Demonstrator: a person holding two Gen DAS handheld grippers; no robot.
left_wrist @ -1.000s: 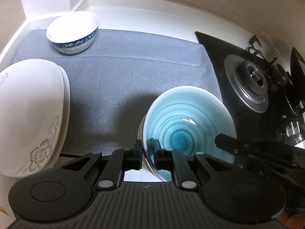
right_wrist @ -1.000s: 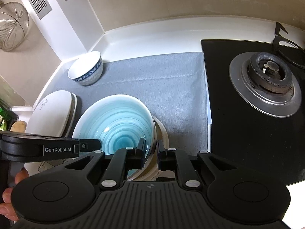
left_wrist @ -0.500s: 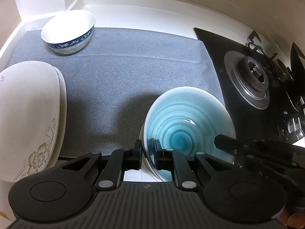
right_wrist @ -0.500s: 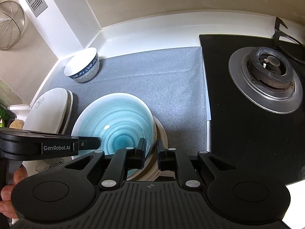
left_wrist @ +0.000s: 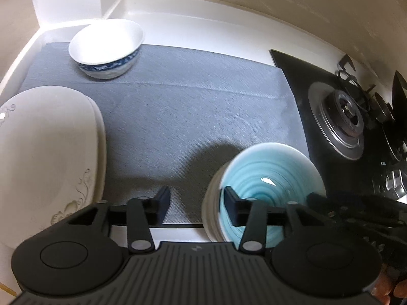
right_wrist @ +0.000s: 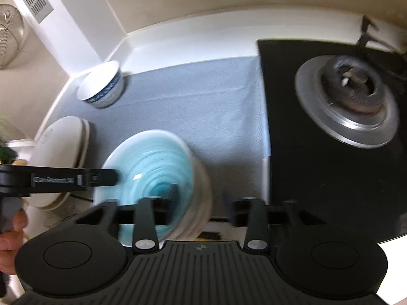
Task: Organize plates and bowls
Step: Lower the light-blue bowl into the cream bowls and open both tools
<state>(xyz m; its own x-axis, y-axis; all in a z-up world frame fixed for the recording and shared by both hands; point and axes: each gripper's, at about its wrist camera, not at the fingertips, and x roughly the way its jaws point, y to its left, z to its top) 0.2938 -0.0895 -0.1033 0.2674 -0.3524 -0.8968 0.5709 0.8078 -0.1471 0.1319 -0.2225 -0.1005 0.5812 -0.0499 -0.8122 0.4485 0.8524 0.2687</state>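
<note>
Plates and bowls status: the turquoise bowl (left_wrist: 269,178) now sits on a small stack of pale plates (left_wrist: 211,203) at the near edge of the grey mat (left_wrist: 190,106), close to the black hob (right_wrist: 330,127). Both hand-held grippers have just been opening around it. The left hand-held gripper (left_wrist: 194,202) has its jaws apart, one finger on the mat side of the stack and the other over the bowl's interior; the rim lies between them but neither pad presses on it. The right hand-held gripper (right_wrist: 201,209) is likewise spread, one finger inside the bowl, the other beyond the stack's outer edge. Its view is motion-blurred, so contact cannot be ruled out there, though it looks released.

Done, by my reading: turquoise bowl nested onto the plate stack and let go.

Left to do: the blue-patterned white bowl (left_wrist: 105,47) stands alone at the far corner of the mat, well apart from the stack. The floral white dishes (left_wrist: 48,152), apparently two stacked, lie at the left edge of the table (left_wrist: 203,5), separate from the other pile. Whether these get merged is not settled.

Pose: both hand-held grippers point steeply downward from the near side, flanking the bowl.
</note>
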